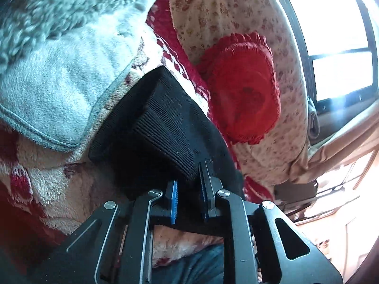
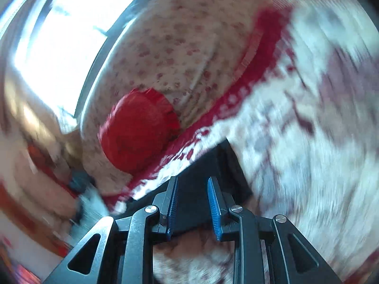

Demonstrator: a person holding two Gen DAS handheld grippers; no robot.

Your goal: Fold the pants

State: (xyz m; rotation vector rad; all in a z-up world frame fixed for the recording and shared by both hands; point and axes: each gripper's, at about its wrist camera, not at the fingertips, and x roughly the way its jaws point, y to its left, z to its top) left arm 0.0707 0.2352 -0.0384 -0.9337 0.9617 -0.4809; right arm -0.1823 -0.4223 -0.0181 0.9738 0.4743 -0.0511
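Looks like a bed by a bright window (image 1: 341,37), covered with a fluffy red-and-cream blanket (image 1: 47,179). The black pants (image 1: 151,123) lie on that blanket, ribbed fabric bunched into a thick, partly folded wad right in front of both cameras.

The left tongs (image 1: 188,194) sit with the jaws close together, and the black fabric seems to run between the blue pads, so I'd say they're pinching an edge of the pants. In the right wrist view, the right tongs (image 2: 193,201) have a wider gap with dark fabric (image 2: 213,165) between the jaws; that view is badly motion-blurred, so I can't tell whether they're actually gripping or just straddling it.

Progress-wise, my guess is mid-fold: the pants already look doubled over, but they're not a flat, neat stack yet, so there's at least a final fold and smoothing left.

Around them: a grey fleece throw (image 1: 59,71) just beside the pants, a floral pillow (image 1: 222,4) behind, and a round red cushion (image 1: 244,90) resting against it. No containers anywhere that I can see.
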